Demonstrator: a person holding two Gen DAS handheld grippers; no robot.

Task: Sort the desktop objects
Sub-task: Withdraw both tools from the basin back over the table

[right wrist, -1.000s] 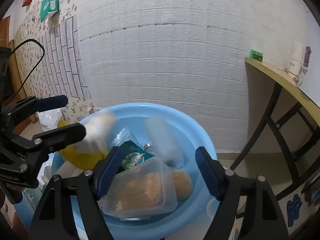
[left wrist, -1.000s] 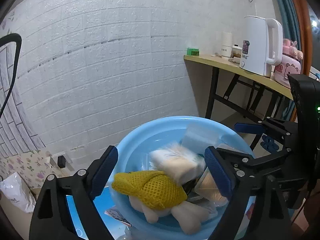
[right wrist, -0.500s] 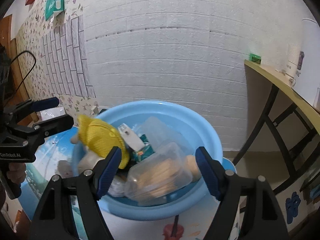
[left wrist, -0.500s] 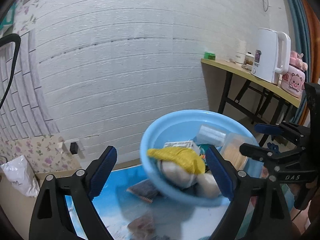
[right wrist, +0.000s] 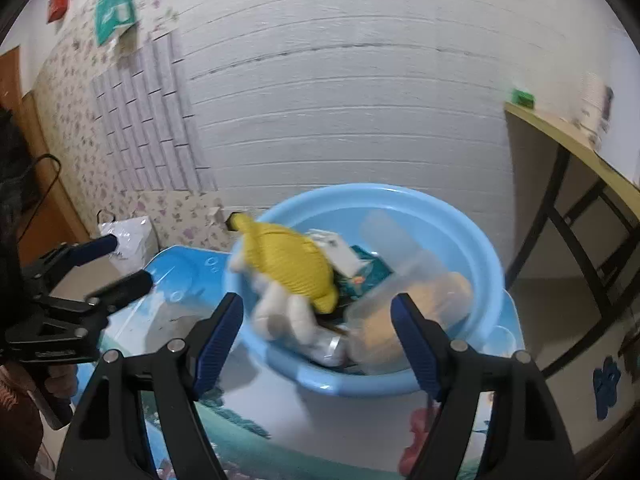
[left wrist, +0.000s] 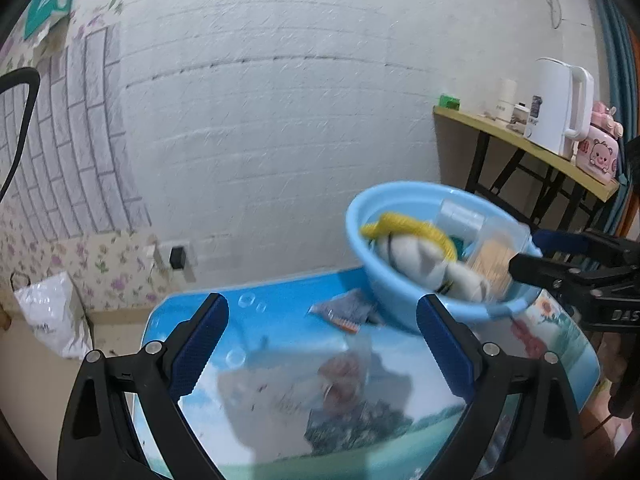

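Both tongs are released right now and neither has anything in it. The left tongs (left wrist: 322,344) have just been spreading wider, and there's only counter (left wrist: 280,316) showing between the blue pads. The right tongs (right wrist: 316,332) are gaping too, pointed at the basin (right wrist: 460,224) without touching it as far as I can see.

The basin is light blue and sits on the counter near the far right corner, close to the white brick wall (left wrist: 280,100). It's piled up: a white plush (right wrist: 280,312) with a yellow knit cover (right wrist: 288,264) on the left side, and a clear tub (right wrist: 400,300) with something tan inside on the right. A teal packet (right wrist: 364,272) and a white box (right wrist: 336,248) are wedged between them. Everything is motion-blurred, so I can't read any labels.

Out on the counter, just beside the basin, there's a small dark packet (left wrist: 344,312). Nearer the left tongs lies a clear bag (left wrist: 340,384) with something reddish in it, too smeared to tell what. The counter top has a blue sea-and-sky print.

In the left view the right tongs show at the right edge, near the basin's rim. In the right view the left tongs sit off to the left, well apart from the basin.

A side shelf carries a white kettle (left wrist: 560,108) and a pink toy (left wrist: 600,152).
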